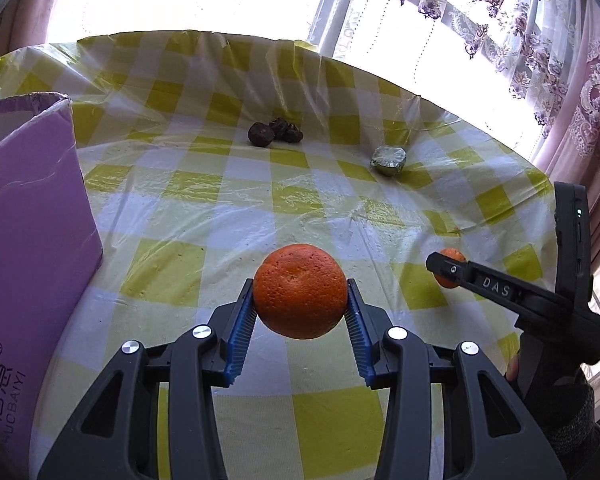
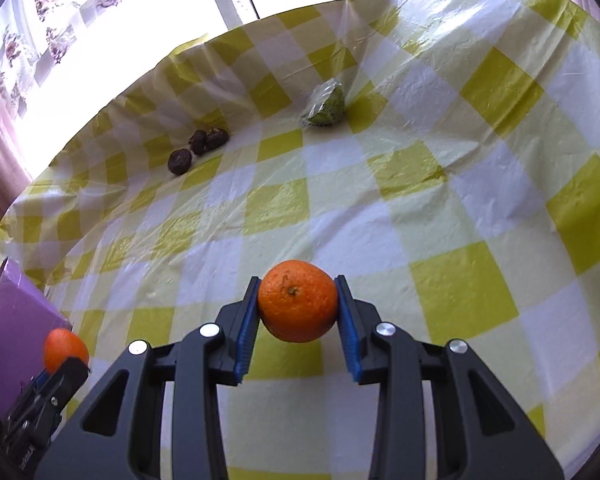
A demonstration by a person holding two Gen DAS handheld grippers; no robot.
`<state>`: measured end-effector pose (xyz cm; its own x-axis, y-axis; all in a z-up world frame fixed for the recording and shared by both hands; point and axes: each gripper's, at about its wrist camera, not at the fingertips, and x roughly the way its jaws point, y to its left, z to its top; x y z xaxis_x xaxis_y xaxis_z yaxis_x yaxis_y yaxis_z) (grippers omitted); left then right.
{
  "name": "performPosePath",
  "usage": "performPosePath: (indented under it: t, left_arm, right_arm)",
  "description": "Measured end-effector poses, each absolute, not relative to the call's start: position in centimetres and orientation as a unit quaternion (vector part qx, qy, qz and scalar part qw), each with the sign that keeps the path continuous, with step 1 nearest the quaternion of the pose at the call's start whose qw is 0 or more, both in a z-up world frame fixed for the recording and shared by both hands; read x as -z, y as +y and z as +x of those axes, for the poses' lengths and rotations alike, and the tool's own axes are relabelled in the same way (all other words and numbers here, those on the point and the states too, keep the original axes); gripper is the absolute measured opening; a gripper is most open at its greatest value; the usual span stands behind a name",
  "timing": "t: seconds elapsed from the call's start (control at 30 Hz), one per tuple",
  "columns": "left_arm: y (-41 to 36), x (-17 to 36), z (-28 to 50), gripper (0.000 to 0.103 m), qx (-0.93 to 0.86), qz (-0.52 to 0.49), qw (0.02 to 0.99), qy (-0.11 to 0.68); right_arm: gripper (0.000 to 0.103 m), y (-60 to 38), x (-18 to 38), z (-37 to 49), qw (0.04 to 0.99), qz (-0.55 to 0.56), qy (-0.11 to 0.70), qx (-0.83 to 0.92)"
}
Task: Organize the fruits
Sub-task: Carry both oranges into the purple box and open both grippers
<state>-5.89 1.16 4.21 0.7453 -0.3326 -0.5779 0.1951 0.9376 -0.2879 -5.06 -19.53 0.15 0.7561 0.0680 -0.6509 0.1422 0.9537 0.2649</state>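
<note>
Both hands are loaded here. In the left wrist view, the left black two-finger gripper [image 1: 300, 300] is clamped on a round, pitted orange fruit [image 1: 300, 291], its blue ribbed pads [image 1: 242, 326] pressed to either side, the fruit held at lower centre of the frame above the yellow-and-white checked plastic tablecloth [image 1: 204, 216]. Over in the right wrist view, the right black gripper [image 2: 298, 306] pinches a second, smoother orange fruit with a small stem scar [image 2: 297, 301], again lower centre, clear of the cloth.

Each camera catches the other tool. The left view shows the right gripper at the right edge, its smooth orange half hidden behind the finger marked "DAS". The right view shows the left gripper at lower left, its pitted orange peeking over the black finger.

The left view alone gives the tall purple cardboard box [image 1: 28, 248] in full down the left edge, printed lettering near the bottom; the right view shows only a sliver of it at lower left.

Farther up, both views carry a cluster of dark, wrinkled round fruits [image 1: 274, 132] and, apart from them to the right, a green fruit in clear plastic wrap [image 1: 388, 160]. Behind the table, bright windows with floral lace curtains [image 1: 512, 20].
</note>
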Motion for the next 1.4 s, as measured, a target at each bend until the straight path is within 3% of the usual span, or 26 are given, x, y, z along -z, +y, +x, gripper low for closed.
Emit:
performPosePath:
  t: [0.43, 0.83, 1.13, 1.4]
  left_arm:
    - [3.8, -4.3, -11.9, 0.042, 0.106, -0.105, 0.937, 0.315]
    - [7.0, -8.5, -18.4, 0.042, 0.062, -0.090, 0.968, 0.224]
    - [9.9, -13.4, -24.7, 0.042, 0.008, -0.072, 0.992, 0.102]
    - [14.5, -15.2, -28.1, 0.042, -0.081, -0.091, 0.992, 0.046]
  right_arm:
    - [0.037, -12.2, -0.1, -10.7, 0.929, 0.089, 0.357, -0.045]
    - [0.037, -7.6, -0.9, -12.9, 0.921, 0.096, 0.354, -0.130]
    - [0.037, -1.7, -6.2, -16.5, 0.932, 0.063, 0.280, -0.220]
    - [0.037, 4.6, -10.7, -19.2, 0.938, 0.008, 0.191, -0.288]
